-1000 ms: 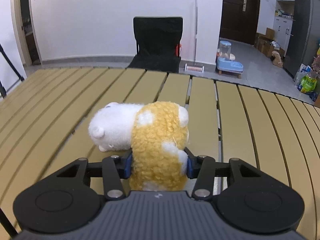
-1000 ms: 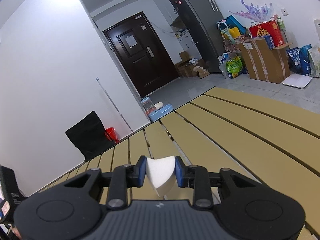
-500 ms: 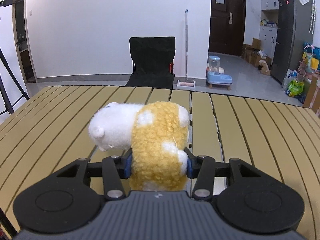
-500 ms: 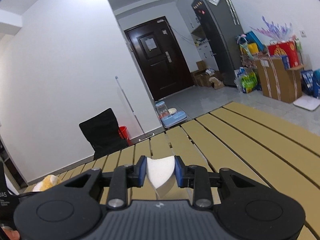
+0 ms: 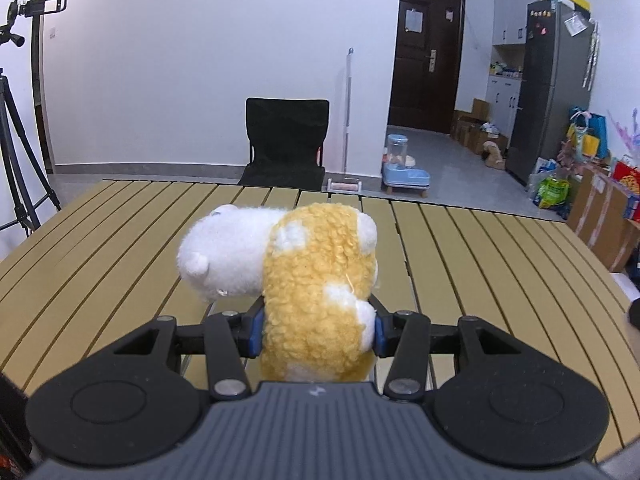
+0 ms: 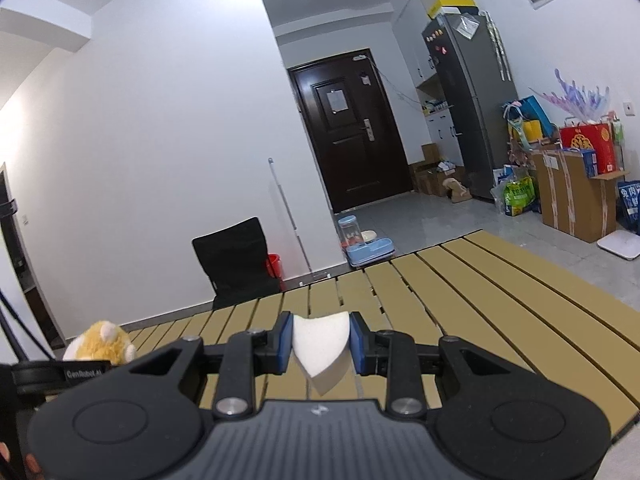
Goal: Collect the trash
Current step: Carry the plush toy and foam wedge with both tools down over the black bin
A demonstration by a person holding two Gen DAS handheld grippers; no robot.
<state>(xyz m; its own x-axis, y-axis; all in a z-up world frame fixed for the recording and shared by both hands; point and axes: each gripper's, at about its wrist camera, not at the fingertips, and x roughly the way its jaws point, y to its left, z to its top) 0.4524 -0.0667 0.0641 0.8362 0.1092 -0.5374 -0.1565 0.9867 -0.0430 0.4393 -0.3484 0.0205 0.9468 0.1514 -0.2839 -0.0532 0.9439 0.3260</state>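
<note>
A yellow and white plush toy (image 5: 304, 272) is clamped between the blue pads of my left gripper (image 5: 318, 328), held clear above the slatted tan table (image 5: 500, 264). My right gripper (image 6: 320, 342) is shut on a white wedge of foam sponge (image 6: 320, 340), its pointed end hanging down between the fingers, also lifted over the table (image 6: 500, 300). In the right wrist view the plush toy (image 6: 102, 340) and the top of the left gripper show at the lower left edge.
A black folding chair (image 5: 286, 144) stands beyond the table's far edge. A mop (image 5: 347, 120), a blue pet feeder (image 5: 404, 168), a dark door (image 6: 348, 128), a fridge (image 6: 472, 100) and cardboard boxes (image 6: 576, 196) fill the room behind. A tripod (image 5: 14, 152) stands at the left.
Both grippers have risen and drawn back from the table with their loads still held. The right wrist has rolled level, and the plush toy has come into its view at the left.
</note>
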